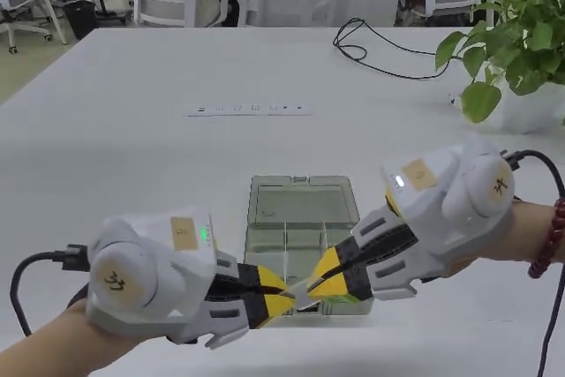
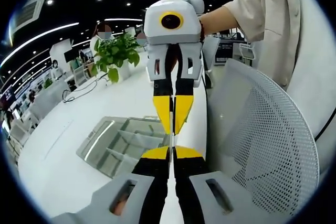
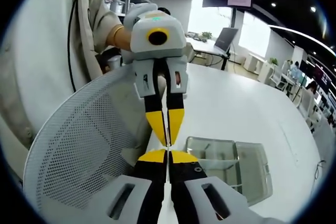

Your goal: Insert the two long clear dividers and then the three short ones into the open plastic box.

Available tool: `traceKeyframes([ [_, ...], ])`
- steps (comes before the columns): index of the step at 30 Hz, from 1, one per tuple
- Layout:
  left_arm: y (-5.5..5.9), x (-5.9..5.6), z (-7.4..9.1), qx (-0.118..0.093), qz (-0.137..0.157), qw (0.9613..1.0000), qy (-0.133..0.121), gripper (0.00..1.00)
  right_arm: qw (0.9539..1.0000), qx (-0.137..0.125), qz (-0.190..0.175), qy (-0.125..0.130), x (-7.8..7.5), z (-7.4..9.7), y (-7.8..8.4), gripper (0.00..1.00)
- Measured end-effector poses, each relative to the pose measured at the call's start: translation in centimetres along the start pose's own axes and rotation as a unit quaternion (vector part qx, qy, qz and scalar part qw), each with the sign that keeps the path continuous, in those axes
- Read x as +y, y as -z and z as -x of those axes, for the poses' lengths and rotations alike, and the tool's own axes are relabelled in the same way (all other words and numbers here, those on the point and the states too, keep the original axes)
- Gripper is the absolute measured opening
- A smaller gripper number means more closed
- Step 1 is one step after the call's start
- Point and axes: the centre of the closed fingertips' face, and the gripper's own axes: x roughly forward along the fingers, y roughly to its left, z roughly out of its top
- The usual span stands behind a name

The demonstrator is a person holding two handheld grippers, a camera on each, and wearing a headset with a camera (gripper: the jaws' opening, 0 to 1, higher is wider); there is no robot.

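- Left gripper (image 1: 284, 299): jaws pressed together, nothing held.
- Right gripper (image 1: 311, 289): jaws also closed and empty, tip facing the left one's tip, just beside it.
- Box (image 1: 300, 205): under and just past both tips, with its lid open on the far side.
- Dividers (image 2: 139, 138) stand inside the box and split it into compartments.
- Left gripper view: the box is left of the jaws. Right gripper view: it is to their right.
- Beyond the box: power strip (image 1: 247, 109), then cable (image 1: 375, 52).
- Plant (image 1: 516, 33): far off, to the right of the right gripper.
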Motion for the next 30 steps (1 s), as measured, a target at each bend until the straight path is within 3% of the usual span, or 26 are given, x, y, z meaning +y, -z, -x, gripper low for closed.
traceKeyframes([
  [8, -0.6, 0.5, 0.2, -0.028, 0.044, 0.9986, -0.008, 0.01, 1.0000, 0.008, 0.004, 0.003, -0.2, 0.2, 0.1, 0.02],
  [19, -0.3, 1.0, 0.5, -0.042, 0.080, 0.9953, -0.034, 0.18, 0.9990, 0.018, -0.013, 0.040, -2.0, 1.0, 0.5, 0.02],
  [26, -0.2, 1.8, 1.0, -0.063, 0.110, 0.9903, -0.057, 0.23, 0.9962, 0.023, -0.040, 0.074, -3.9, 1.5, 1.1, 0.02],
  [30, 0.1, 2.5, 1.3, -0.074, 0.134, 0.9853, -0.076, 0.27, 0.9943, 0.030, -0.048, 0.091, -4.9, 1.8, 1.6, 0.02],
])
